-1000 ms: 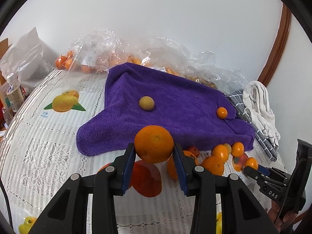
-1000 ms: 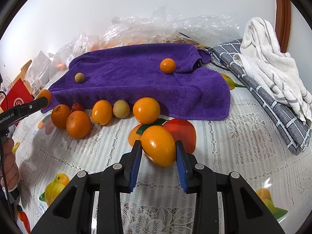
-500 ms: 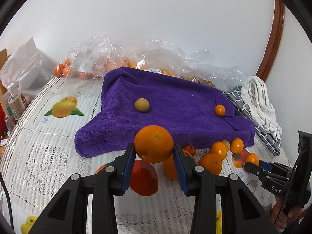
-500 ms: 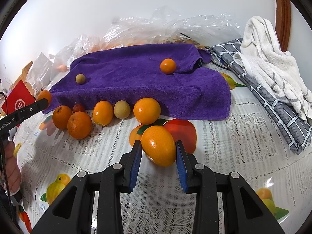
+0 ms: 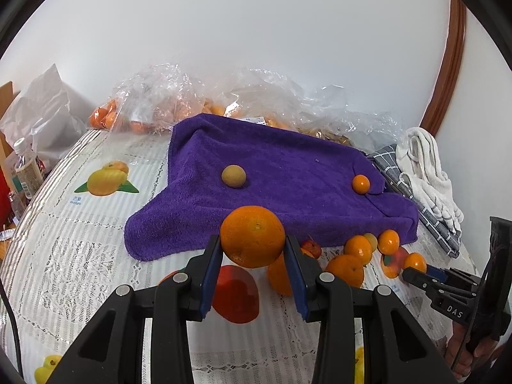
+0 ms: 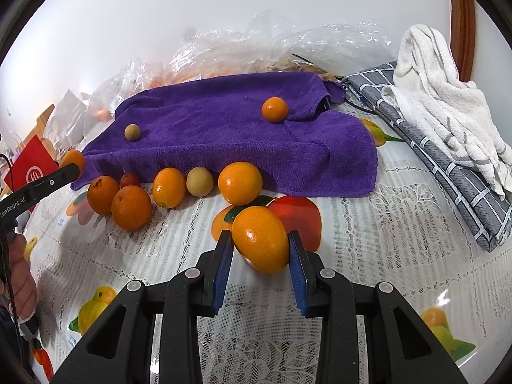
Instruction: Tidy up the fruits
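Observation:
My left gripper [image 5: 252, 249] is shut on a round orange [image 5: 252, 236], held above the table before the purple towel [image 5: 288, 172]. My right gripper [image 6: 260, 247] is shut on an oval orange [image 6: 260, 238], held low over the tablecloth. On the towel lie a small tan fruit [image 5: 234, 176] and a small orange [image 5: 361, 184]; they also show in the right wrist view, the tan fruit [image 6: 132, 132] and small orange [image 6: 274, 109]. Several oranges [image 6: 240, 183], a tan fruit [image 6: 199, 181] and a small red fruit [image 6: 129, 180] line the towel's front edge.
Clear plastic bags of fruit [image 5: 166, 108] lie behind the towel against the wall. A grey checked cloth [image 6: 448, 172] with a white towel [image 6: 441, 96] lies at the right. A bottle [image 5: 25, 172] and a red box [image 6: 30, 168] stand at the left.
My left gripper with its orange has shifted a little, so the towel sits slightly farther right and closer. My right gripper and its orange have barely moved.

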Motion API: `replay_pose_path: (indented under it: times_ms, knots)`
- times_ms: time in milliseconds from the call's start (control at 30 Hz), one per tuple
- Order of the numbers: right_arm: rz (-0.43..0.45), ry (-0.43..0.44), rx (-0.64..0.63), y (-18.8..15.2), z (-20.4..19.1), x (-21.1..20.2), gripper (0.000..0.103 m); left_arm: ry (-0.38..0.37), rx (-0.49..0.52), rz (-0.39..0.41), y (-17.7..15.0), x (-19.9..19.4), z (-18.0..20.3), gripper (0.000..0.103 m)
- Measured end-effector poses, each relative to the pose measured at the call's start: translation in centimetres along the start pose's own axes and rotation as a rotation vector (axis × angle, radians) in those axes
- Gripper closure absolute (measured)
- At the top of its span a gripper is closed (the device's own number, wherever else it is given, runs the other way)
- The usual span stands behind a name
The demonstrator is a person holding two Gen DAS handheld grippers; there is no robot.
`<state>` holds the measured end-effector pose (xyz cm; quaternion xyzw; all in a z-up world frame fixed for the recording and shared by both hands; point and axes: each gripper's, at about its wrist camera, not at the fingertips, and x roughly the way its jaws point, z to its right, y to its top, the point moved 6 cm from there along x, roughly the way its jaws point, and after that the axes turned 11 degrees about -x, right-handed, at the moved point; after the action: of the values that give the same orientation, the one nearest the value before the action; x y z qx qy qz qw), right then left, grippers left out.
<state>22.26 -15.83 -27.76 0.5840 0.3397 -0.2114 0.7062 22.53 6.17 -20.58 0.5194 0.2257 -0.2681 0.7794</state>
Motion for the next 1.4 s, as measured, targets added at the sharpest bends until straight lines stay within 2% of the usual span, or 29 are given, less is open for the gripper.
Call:
replay_pose_path:
  times_ms: [300,500,700,867,1033,1133,1400]
  knots:
    - [0.005,-0.003,0.004,0.0,-0.1,-0.2,0.069,0.000,-0.012,-0.001,0.2,0.1,-0.2,0.066]
    - [0.009,-0.019,0.030,-0.1,0.5,-0.3,0.069,-0.027,-0.037,-0.002,0.4,-0.2,-0.4,0.066]
    - [-0.023,-0.056,0.034,-0.3,0.8,-0.3,0.069,-0.003,-0.051,0.024,1.0,-0.4,-1.2,0.066]
    - [-0.002,-0.059,0.037,0.3,1.4,-1.9,0.069,-0.001,-0.069,0.043,1.5,-0.8,-1.9,0.066]
    - [0.026,-0.057,0.017,2.2,2.0,-3.4,0.069,-0.006,-0.107,0.053,2.2,-1.5,-2.2,0.066]
    - [0.055,-0.054,0.002,4.0,2.5,-4.1,0.069,-0.042,-0.135,0.030,3.0,-2.0,-1.7,0.066]
    - [0.116,-0.056,-0.009,9.8,3.3,-3.8,0.069,-0.012,-0.088,0.055,7.0,-2.0,1.0,0.066]
